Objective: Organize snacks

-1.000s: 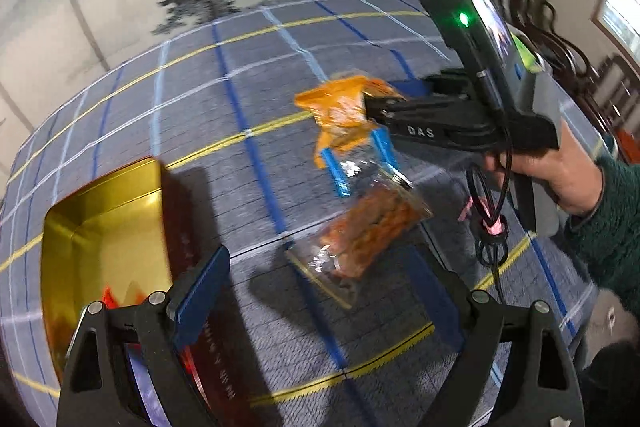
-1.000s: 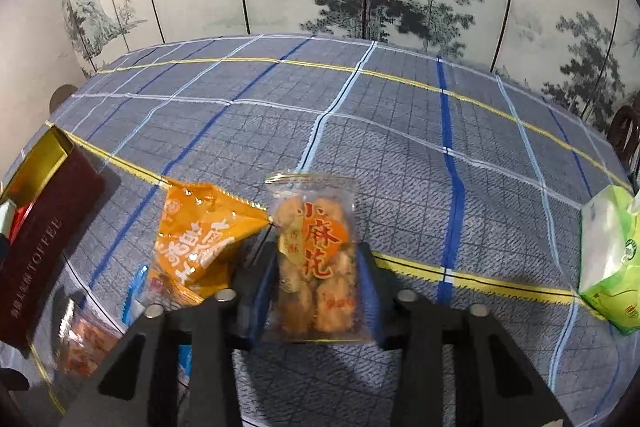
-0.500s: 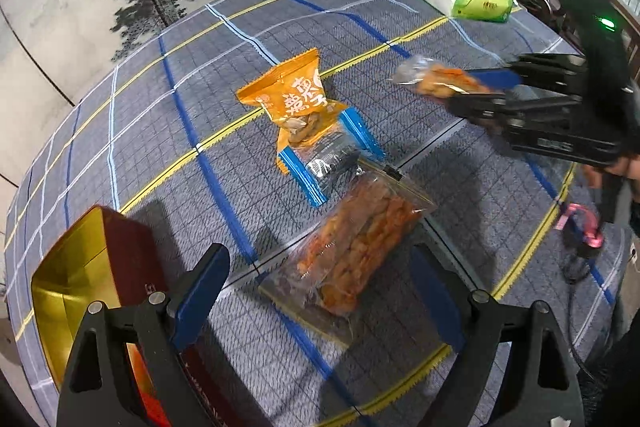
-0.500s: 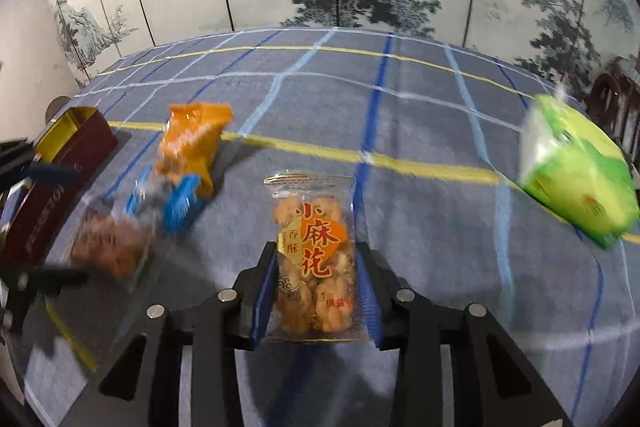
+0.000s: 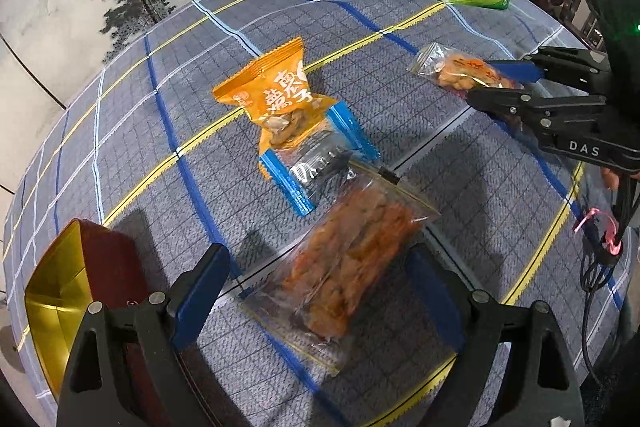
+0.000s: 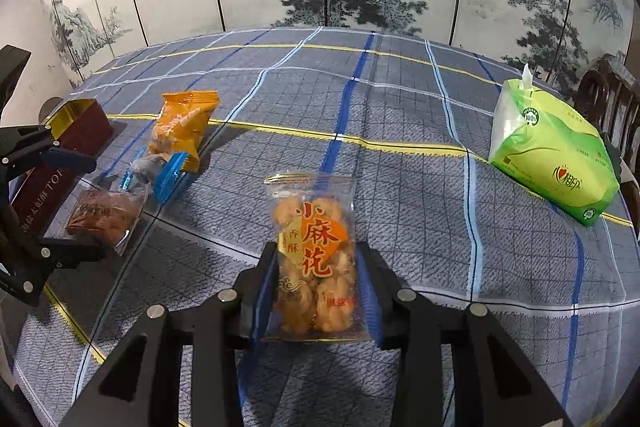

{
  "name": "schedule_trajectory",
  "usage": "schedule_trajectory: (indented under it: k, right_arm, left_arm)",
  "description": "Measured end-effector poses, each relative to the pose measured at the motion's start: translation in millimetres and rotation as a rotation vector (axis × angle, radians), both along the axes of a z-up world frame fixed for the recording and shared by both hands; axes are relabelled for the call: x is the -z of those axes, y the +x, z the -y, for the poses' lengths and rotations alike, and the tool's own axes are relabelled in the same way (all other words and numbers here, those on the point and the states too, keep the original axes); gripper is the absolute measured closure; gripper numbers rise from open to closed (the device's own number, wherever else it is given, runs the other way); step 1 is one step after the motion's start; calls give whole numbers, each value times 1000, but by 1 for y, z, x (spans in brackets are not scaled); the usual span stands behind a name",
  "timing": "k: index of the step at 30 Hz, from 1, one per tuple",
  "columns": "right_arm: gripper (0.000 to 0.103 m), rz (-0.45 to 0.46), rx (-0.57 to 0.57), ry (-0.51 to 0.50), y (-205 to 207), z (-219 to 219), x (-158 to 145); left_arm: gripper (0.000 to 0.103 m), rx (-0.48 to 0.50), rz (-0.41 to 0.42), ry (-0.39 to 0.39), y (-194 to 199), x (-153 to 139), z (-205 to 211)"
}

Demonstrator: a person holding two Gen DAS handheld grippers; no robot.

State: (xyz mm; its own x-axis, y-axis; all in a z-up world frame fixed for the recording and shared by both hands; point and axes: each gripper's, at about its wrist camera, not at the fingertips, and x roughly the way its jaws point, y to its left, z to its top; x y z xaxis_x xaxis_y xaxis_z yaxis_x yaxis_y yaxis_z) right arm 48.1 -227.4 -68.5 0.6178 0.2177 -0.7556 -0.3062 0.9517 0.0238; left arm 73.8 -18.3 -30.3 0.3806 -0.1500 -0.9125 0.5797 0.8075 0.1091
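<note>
The right gripper (image 6: 316, 291) squeezes the twist-cookie bag (image 6: 314, 255) tight, up off the table, right of the orange snack bag (image 5: 276, 99), while the left gripper (image 5: 316, 291) gapes wide around the clear snack bag (image 5: 344, 259) just in front of it.

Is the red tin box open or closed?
Open: the red tin box has no lid on, and its shiny gold inside shows from above.
</note>
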Motion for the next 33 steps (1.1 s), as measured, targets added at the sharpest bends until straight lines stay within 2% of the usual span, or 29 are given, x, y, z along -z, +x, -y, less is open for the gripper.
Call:
schedule_trajectory:
  k: [3,5,8,9,10,11,17,22,33]
  right_arm:
    - [65,1,0,-5,0,-1,0]
    - [65,1,0,-9,0,-2,0]
    - [64,2,0,-14,-1,-2,0]
    - [64,2,-1,-16,0,-2,0]
    - [64,2,-1,-18,-1,-3,0]
    - [64,3,-1,-21,-1,-3,0]
    - [64,5,-1,-30,-2,-5,0]
    - [64,5,-1,-31,-1,-5,0]
    - [63,4,-3,-30,-1,-5,-2]
  left_arm:
    - [26,0,-11,6,-3,2,4]
    - [38,1,-14,5,-5,2,5]
    - [45,-15,-24,-1,-10,2,4]
    - [47,-31,-40,-16,-10,2,2]
    - [56,-39,-54,-31,-11,2,1]
    - [60,-47,-71,-47,-12,2,1]
    - [66,-110,-104,-65,-26,0,-1]
    - [66,-168,-116,-86,-40,-3,-6]
    - [66,-264,-72,-141,-61,-31,-24]
